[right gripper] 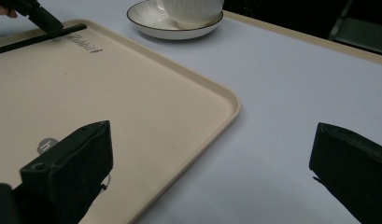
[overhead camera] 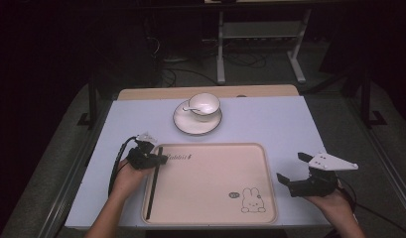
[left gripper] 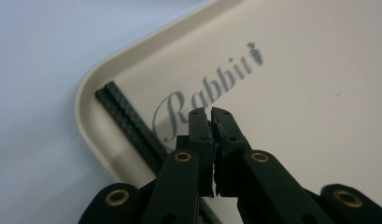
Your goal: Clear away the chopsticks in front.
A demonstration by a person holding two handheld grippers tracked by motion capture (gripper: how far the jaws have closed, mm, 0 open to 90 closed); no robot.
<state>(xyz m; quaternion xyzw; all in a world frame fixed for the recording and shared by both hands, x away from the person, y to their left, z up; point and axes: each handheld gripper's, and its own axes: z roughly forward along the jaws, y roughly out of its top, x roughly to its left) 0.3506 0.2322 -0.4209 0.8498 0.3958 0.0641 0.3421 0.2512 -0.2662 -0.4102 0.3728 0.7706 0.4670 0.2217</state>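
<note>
- The right tongs (overhead camera: pixel 292 174) sit near the counter's (overhead camera: pixel 270 119) near right corner, just off the tray's (overhead camera: pixel 210 218) right rim, held in a hand (overhead camera: pixel 334 203). Their jaws are spread wide with nothing between them; in the right gripper view (right gripper: pixel 212 172) the gap spans the tray's rim and bare counter.
- The tray lies along the near edge, at the middle. A rabbit drawing (overhead camera: pixel 252 201) marks its near right corner.
- Two black chopsticks (overhead camera: pixel 154 183) lie side by side along the tray's left rim, inside it, running from near to far.
- The left tongs (overhead camera: pixel 161 158) hover over the tray's far left corner, just beside the far end of the chopsticks (left gripper: pixel 128 122). In the left gripper view (left gripper: pixel 212 122) the jaws are almost pressed together with only a slit between them, holding nothing, and the word "Rabbit" (left gripper: pixel 205 88) lies just beyond their tips.
- A saucer (overhead camera: pixel 183 121) stands near the far edge, at the middle, well apart from the tray. A cup (overhead camera: pixel 205 105) stands on it, with a spoon (overhead camera: pixel 190 108) at the cup's left.
</note>
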